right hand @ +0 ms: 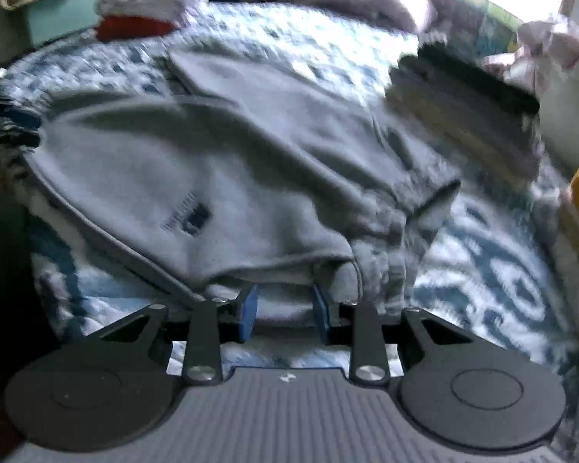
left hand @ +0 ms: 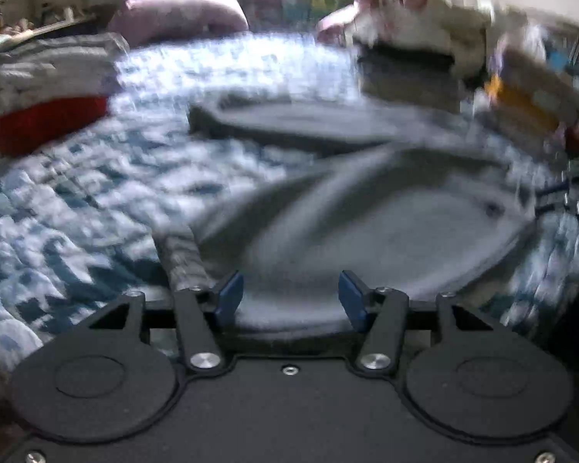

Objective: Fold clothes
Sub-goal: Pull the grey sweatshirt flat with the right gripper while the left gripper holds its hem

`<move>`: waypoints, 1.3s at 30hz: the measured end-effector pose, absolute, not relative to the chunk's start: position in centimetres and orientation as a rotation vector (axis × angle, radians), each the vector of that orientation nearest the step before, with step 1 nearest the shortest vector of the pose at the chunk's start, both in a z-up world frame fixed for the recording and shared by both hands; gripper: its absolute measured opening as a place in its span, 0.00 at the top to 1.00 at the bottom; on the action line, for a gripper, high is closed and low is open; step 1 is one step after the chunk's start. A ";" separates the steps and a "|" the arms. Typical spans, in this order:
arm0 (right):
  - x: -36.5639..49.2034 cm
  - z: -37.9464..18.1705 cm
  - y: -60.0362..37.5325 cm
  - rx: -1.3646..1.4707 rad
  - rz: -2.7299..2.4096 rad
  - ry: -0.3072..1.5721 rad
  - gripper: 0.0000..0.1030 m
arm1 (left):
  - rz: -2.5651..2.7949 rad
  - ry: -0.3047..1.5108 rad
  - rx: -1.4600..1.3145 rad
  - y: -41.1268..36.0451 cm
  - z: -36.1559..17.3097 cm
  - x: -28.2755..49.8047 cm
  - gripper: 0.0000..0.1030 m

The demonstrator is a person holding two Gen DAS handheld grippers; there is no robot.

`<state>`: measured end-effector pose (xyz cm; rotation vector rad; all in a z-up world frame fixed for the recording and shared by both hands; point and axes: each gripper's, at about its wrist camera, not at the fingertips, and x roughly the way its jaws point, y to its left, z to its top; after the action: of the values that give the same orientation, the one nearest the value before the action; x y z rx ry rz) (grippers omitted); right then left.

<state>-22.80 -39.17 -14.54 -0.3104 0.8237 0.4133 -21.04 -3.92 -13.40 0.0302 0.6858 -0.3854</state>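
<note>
A grey garment [left hand: 366,212], sweatpants-like with a small dark logo [right hand: 197,220], lies partly folded on a blue-and-white patterned bedspread [left hand: 77,193]. My left gripper [left hand: 291,297] is open, its blue pads apart over the garment's near edge. My right gripper [right hand: 283,308] is open at the garment's [right hand: 212,162] near bunched waistband edge, with cloth hanging just in front of and between the pads. Both views are motion-blurred.
A folded stack of grey and red clothes [left hand: 46,92] sits at the far left of the bed. Another stack of dark and tan folded clothes [left hand: 409,73] sits far right, also in the right wrist view [right hand: 463,115]. A pink pillow [left hand: 181,11] lies behind.
</note>
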 end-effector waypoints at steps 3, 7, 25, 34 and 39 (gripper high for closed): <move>-23.1 -13.7 -38.8 -0.333 0.424 0.797 0.69 | -0.366 0.633 0.010 -3.7 -12.6 -20.8 0.48; -21.8 -13.0 -39.0 -0.312 0.410 0.773 0.69 | -0.358 0.615 0.025 -4.6 -12.6 -19.9 0.48; -21.5 -16.3 -38.9 -0.393 0.362 0.901 0.70 | -0.347 0.760 0.054 -4.6 -14.9 -18.0 0.40; -27.8 -13.5 -40.6 -0.599 0.359 0.765 0.70 | -0.362 0.629 0.130 -1.8 -11.6 -22.5 0.40; -30.1 -13.1 -42.2 -0.701 0.306 0.672 0.70 | -0.373 0.575 0.269 -1.4 -11.2 -24.9 0.40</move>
<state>-30.15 -42.18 -13.15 -0.7015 0.6722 0.3060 -24.88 -1.37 -11.15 0.2694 0.5747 -0.3729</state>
